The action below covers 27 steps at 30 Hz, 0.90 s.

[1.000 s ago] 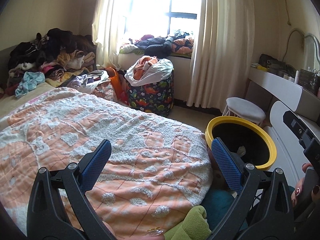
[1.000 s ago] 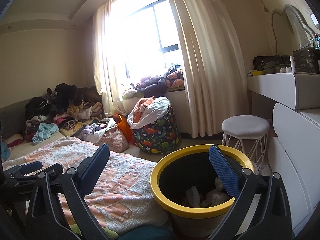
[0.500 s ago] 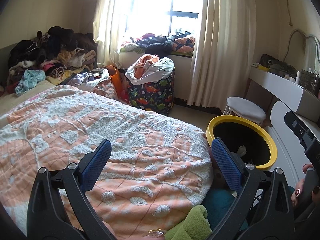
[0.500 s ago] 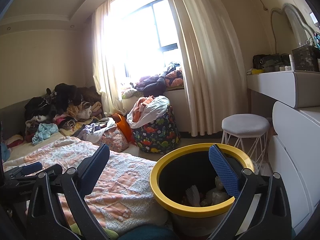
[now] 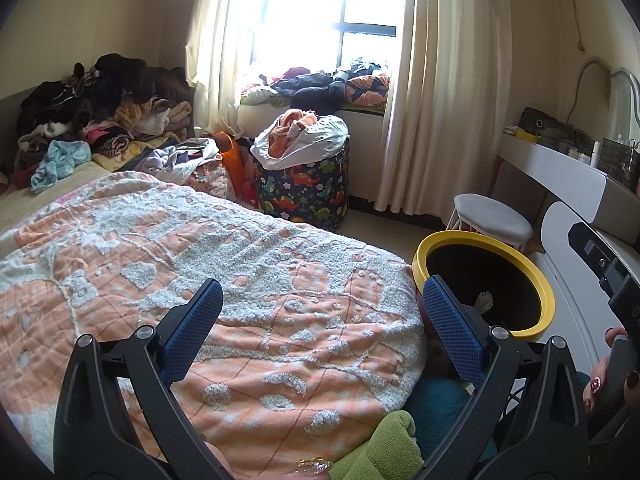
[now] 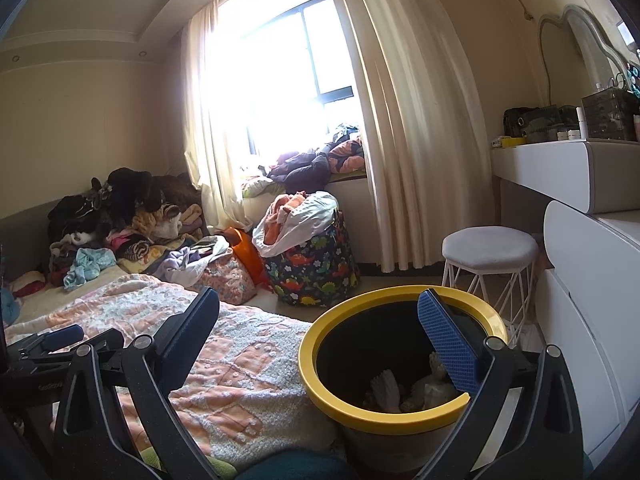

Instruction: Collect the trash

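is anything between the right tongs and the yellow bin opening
Nothing visible does. The right tongs are open and empty, facing the yellow-rimmed bin, whose mouth is uncovered with crumpled trash inside.

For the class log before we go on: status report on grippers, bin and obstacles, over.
Left gripper open, empty, over the blanket. Right gripper open, empty, at the yellow-rimmed bin. White crumpled trash inside bin. Nothing blocking bin mouth.

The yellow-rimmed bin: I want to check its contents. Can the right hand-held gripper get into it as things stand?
Probably yes. The right hand-held gripper hangs open just above the yellow-rimmed bin, which has no lid.
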Each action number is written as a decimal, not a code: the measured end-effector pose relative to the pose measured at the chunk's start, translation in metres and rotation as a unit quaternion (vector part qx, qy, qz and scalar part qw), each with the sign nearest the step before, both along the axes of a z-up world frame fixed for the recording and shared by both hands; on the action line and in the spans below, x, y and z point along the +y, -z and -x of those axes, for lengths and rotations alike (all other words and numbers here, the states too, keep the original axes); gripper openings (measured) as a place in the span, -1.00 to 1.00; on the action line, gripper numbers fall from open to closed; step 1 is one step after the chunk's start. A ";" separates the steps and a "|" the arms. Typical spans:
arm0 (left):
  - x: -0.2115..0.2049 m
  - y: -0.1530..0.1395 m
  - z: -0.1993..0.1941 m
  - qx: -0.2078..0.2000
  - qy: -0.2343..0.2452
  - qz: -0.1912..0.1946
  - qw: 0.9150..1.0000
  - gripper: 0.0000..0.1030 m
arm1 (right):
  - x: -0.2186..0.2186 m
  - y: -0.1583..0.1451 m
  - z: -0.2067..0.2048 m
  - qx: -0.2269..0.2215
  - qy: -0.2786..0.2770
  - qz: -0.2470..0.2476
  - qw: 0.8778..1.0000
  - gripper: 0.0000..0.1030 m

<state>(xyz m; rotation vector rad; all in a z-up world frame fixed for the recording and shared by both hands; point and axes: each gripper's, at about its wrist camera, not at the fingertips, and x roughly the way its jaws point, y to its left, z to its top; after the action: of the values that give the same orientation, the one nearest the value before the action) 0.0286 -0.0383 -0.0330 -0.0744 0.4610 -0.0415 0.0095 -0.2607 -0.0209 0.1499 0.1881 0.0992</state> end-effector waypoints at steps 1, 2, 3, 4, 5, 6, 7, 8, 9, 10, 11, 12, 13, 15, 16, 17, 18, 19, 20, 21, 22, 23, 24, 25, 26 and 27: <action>0.000 0.000 0.000 0.000 0.000 0.000 1.000 0.79 | 0.000 0.000 0.001 0.000 0.000 0.000 1.000 0.88; 0.000 0.000 0.000 0.000 0.000 0.000 1.000 0.79 | 0.000 0.000 0.000 0.000 0.000 0.000 1.000 0.88; 0.000 0.000 0.000 0.000 0.000 0.000 1.000 0.79 | 0.000 0.000 0.000 0.000 0.000 -0.001 1.000 0.88; 0.000 0.000 0.000 0.000 0.000 0.000 1.000 0.79 | 0.000 0.000 0.000 0.000 0.000 -0.001 1.000 0.88; 0.000 0.000 0.000 0.000 0.001 0.000 1.000 0.79 | 0.000 0.000 0.000 0.000 0.000 -0.001 1.000 0.88; 0.000 0.000 0.000 0.001 0.000 0.000 1.000 0.79 | 0.000 0.000 0.000 0.000 0.000 -0.001 1.000 0.88; 0.000 0.000 0.000 0.000 0.000 0.000 1.000 0.79 | 0.000 0.000 0.000 0.001 0.000 -0.001 1.000 0.88; 0.000 0.000 0.000 0.000 0.000 0.000 1.000 0.79 | 0.000 0.000 0.000 0.001 0.000 -0.001 1.000 0.88; 0.000 0.000 0.000 0.000 0.001 0.000 1.000 0.79 | 0.000 0.000 0.000 0.001 0.000 -0.001 1.000 0.88; 0.000 0.001 0.000 0.000 0.000 0.000 1.000 0.79 | 0.000 0.000 0.000 0.001 0.000 -0.001 1.000 0.88; 0.000 0.000 0.000 0.000 0.000 0.000 1.000 0.79 | -0.001 0.000 0.000 0.001 0.000 -0.002 1.000 0.88; 0.000 0.000 0.000 0.000 0.000 0.000 1.000 0.79 | -0.001 0.000 0.000 0.001 0.000 -0.002 1.000 0.88; 0.000 0.000 0.000 0.000 0.000 0.000 1.000 0.79 | 0.000 0.000 0.000 0.001 0.000 -0.002 1.000 0.88; 0.000 0.000 0.000 0.000 0.000 0.000 1.000 0.79 | 0.000 0.000 0.000 0.001 0.000 -0.002 1.000 0.88; 0.000 0.000 0.000 0.000 0.000 0.000 1.000 0.79 | 0.000 0.000 0.000 0.001 0.000 -0.002 1.000 0.88; 0.000 0.000 0.000 0.000 0.000 0.000 1.000 0.79 | -0.001 0.000 0.000 0.001 0.000 -0.002 1.000 0.88; 0.000 0.000 -0.001 0.001 0.000 0.000 1.000 0.79 | -0.001 0.000 0.000 0.002 0.000 -0.003 1.000 0.88; 0.000 0.001 -0.001 0.003 -0.001 0.001 1.000 0.79 | -0.001 0.000 0.000 0.002 0.000 -0.003 1.000 0.88; 0.001 0.003 -0.001 0.005 -0.001 0.003 1.000 0.79 | -0.001 0.000 0.000 0.003 0.000 -0.002 1.000 0.88; 0.002 0.004 -0.001 0.007 -0.002 0.004 1.000 0.79 | 0.000 0.000 0.000 0.005 -0.001 -0.002 1.000 0.88; 0.003 0.006 -0.002 0.010 -0.005 0.006 1.000 0.79 | 0.001 0.000 0.000 0.008 -0.001 -0.002 1.000 0.88; 0.004 0.007 -0.001 0.013 -0.010 0.007 1.000 0.79 | 0.002 -0.001 0.000 0.011 -0.002 -0.002 1.000 0.88; 0.005 0.007 -0.002 0.015 -0.016 0.008 1.000 0.79 | 0.004 -0.003 0.001 0.010 -0.004 -0.003 1.000 0.88; 0.007 0.008 -0.002 0.018 -0.023 0.009 1.000 0.79 | 0.006 -0.005 0.002 0.007 -0.009 -0.003 1.000 0.88; 0.011 0.008 -0.003 0.021 -0.033 0.012 0.999 0.79 | 0.009 -0.009 0.003 0.007 -0.013 0.000 1.000 0.88; 0.015 0.008 -0.003 0.025 -0.046 0.016 0.999 0.79 | 0.013 -0.012 0.002 0.006 -0.016 0.003 1.000 0.88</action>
<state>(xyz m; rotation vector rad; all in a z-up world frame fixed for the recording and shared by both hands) 0.0316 -0.0229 -0.0411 -0.1273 0.5058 0.0429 0.0071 -0.2476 -0.0088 0.1417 0.2030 0.1298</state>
